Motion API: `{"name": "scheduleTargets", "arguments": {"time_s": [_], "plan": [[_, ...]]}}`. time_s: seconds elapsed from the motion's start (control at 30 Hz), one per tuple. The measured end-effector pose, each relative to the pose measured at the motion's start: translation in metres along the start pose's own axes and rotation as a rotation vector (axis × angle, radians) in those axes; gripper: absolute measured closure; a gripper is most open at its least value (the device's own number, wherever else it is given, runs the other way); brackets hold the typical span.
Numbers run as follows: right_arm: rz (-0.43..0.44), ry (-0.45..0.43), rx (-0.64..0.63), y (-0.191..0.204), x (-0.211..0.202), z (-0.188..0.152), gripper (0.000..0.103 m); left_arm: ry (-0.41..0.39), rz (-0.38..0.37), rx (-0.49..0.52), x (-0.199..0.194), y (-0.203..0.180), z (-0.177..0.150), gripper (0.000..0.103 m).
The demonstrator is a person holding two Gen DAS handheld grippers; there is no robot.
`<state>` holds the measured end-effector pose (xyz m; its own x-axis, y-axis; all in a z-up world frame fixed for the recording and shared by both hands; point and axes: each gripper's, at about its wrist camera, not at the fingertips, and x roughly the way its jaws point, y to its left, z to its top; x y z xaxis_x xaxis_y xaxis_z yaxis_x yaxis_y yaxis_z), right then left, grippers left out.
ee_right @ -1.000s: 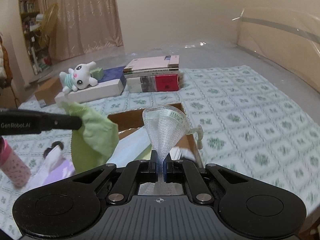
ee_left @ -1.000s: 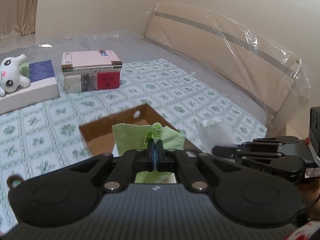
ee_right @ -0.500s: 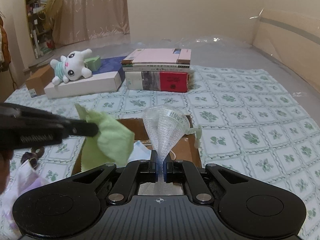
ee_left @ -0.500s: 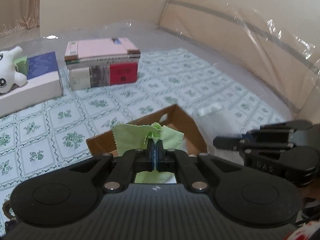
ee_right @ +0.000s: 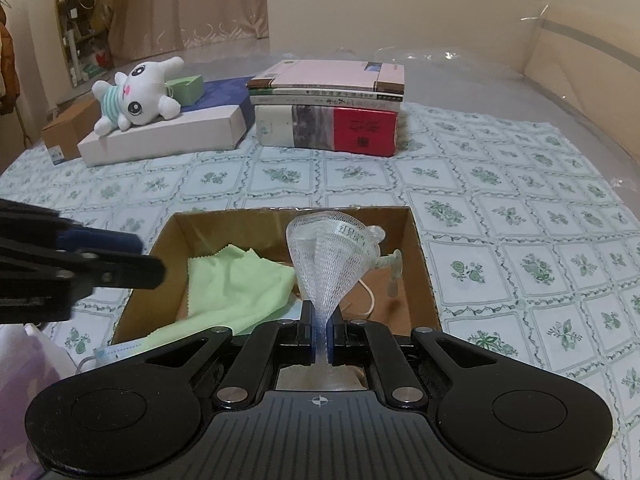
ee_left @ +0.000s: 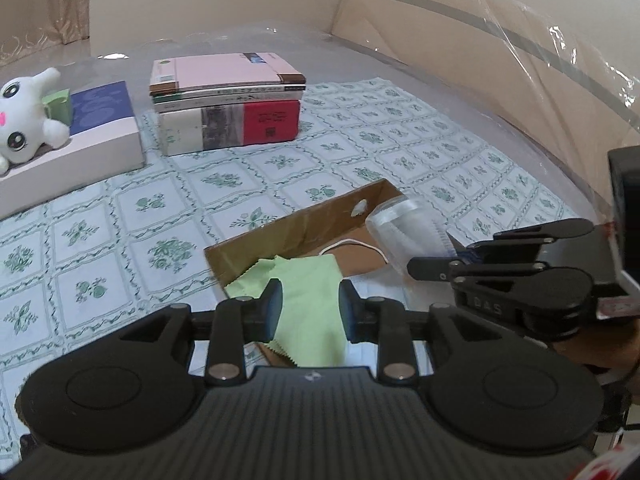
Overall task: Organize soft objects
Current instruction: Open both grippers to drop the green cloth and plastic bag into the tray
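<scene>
A shallow brown cardboard box (ee_right: 420, 256) sits open on a bed covered with a white cloth printed in green flowers (ee_right: 520, 216). The left gripper (ee_left: 310, 312) hovers over the box's near edge; its jaws have just been opening and now stand apart with nothing pressed between them. The pale green square cleaning cloth (ee_left: 308, 300) lies loose beneath them inside the box, draped partly over a light blue face mask (ee_right: 120, 350) at the box's near left corner. The right gripper (ee_right: 319, 330) is closed tight on the narrow end of a white see-through mesh pouch (ee_right: 334, 256), which fans upward like a cone above the box. A thin white cord (ee_right: 368, 296) rests on the box floor. Farther back sit a stack of books, pink on top and red below (ee_right: 332, 108), and a white plush rabbit (ee_right: 134, 98) lying on a flat white and blue box (ee_right: 168, 136).
</scene>
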<state>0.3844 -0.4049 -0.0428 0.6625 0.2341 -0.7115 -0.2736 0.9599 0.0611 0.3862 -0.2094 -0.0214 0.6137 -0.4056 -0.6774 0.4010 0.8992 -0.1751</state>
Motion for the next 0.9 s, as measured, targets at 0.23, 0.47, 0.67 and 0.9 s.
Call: {"name": "scheduleTargets", "arguments": {"time_s": [0.23, 0.47, 0.67, 0.9], "plan": [[0.058, -0.003, 0.033, -0.001, 0.000, 0.001, 0.058, -0.010, 0.009, -0.009, -0.014, 0.003, -0.005, 0.072], [0.063, -0.039, 0.088, -0.002, -0.034, -0.004, 0.041, -0.020, 0.035, -0.025, -0.039, 0.002, -0.016, 0.068], [0.068, -0.072, 0.147, 0.010, -0.082, -0.021, 0.041, -0.033, 0.032, -0.051, -0.075, -0.010, -0.034, 0.066], [0.067, -0.107, 0.212, 0.032, -0.142, -0.050, 0.041, -0.052, 0.024, -0.076, -0.125, -0.031, -0.066, 0.051]]}}
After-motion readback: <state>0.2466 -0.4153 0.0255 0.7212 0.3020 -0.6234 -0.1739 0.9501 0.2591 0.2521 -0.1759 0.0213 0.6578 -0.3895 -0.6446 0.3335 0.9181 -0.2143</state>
